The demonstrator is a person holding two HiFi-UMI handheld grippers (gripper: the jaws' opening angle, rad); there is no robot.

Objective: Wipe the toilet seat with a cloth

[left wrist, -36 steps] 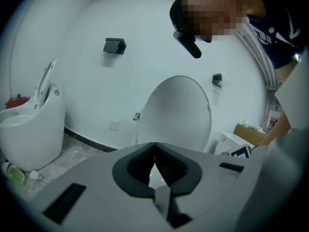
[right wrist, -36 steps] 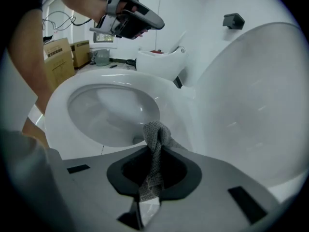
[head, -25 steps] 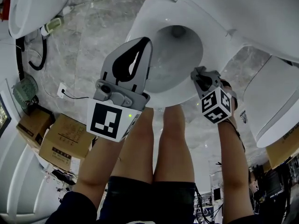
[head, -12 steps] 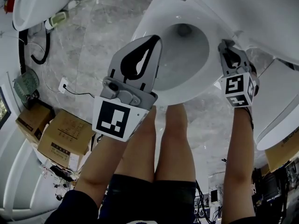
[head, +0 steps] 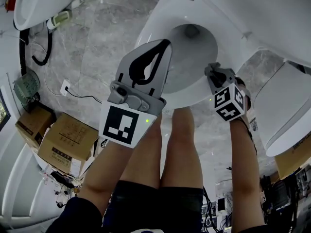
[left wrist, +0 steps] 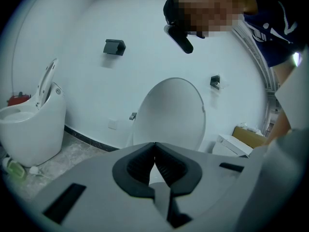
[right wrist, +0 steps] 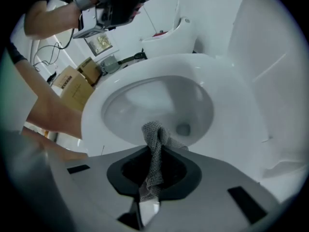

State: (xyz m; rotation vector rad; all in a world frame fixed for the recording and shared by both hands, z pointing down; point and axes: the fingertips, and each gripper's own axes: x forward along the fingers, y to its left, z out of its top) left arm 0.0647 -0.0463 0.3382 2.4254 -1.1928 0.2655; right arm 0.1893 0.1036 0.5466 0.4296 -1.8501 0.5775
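My right gripper (right wrist: 153,154) clamped the grey mesh cloth (right wrist: 153,135) over the front rim of the toilet seat (right wrist: 231,95), most of the ring seemingly left to wipe, while my left gripper (left wrist: 154,149), closed on nothing, hovered above.

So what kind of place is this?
Likely a fixture showroom or test room, not a home: a toilet, a second toilet and a third toilet stand together, beside cardboard boxes.
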